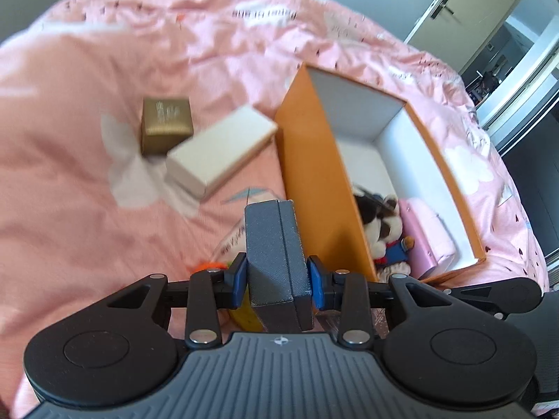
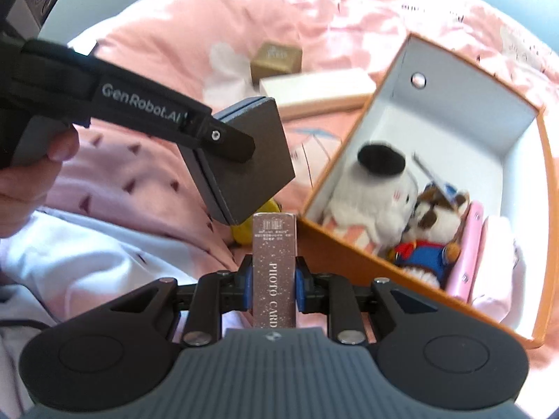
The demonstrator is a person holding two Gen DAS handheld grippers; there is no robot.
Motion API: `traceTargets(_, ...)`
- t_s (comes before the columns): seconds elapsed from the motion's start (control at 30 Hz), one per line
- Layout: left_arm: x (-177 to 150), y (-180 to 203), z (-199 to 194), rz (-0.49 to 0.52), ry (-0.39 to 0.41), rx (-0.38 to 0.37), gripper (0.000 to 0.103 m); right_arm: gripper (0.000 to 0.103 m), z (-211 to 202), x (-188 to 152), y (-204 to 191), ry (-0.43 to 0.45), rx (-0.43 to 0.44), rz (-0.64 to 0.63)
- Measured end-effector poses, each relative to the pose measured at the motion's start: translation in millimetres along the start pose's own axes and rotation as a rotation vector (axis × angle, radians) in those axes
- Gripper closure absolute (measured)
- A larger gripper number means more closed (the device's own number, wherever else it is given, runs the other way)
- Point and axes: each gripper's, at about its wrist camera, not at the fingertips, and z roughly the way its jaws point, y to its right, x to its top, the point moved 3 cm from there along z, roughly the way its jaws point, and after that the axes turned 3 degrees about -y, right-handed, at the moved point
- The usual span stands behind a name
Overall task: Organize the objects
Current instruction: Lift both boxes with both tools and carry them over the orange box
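My left gripper (image 1: 278, 281) is shut on a dark grey box (image 1: 276, 255), held above the pink bedspread just left of the orange storage box (image 1: 314, 174). The same grey box (image 2: 244, 160) shows in the right wrist view, clamped by the left gripper's finger (image 2: 223, 139). My right gripper (image 2: 271, 284) is shut on a brown glittery box (image 2: 274, 272) printed "PHOTO CARD", beside the orange box's (image 2: 349, 265) near wall. Inside the orange box lie a white plush (image 2: 377, 192), a smaller plush in blue (image 2: 429, 241) and a pink case (image 2: 468, 251).
A gold box (image 1: 166, 124) and a flat white box (image 1: 220, 150) rest on the bedspread left of the orange box. A yellow item (image 2: 251, 230) lies under the held boxes. A door (image 1: 461, 10) stands at the far right. A hand (image 2: 31, 181) holds the left gripper.
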Motion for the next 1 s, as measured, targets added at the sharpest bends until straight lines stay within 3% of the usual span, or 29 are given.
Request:
traceTargets(0.27,7.6,10.7,-28.4,0.043,0.103,0.033,0.062,0.079,-33.8,23.1,10.0,0.153,0.018,0.037)
traceTargets(0.57,23.7,31.8,-47.1,0.086,0.198,-0.003,0.063,0.079,-72.9,43.9,31.4,0.307,-0.015,0.153)
traceTargets(0.8,49.4,51.6,-42.7,0.122,0.238,-0.071,0.062,0.079,-82.2,57.0,73.1,0.343,-0.072,0.27)
traceTargets(1.0,81.4,54.2,-14.4,0.09,0.195,-0.153,0.062,0.079,-68.2,74.6,120.8,0.349,-0.033,0.393)
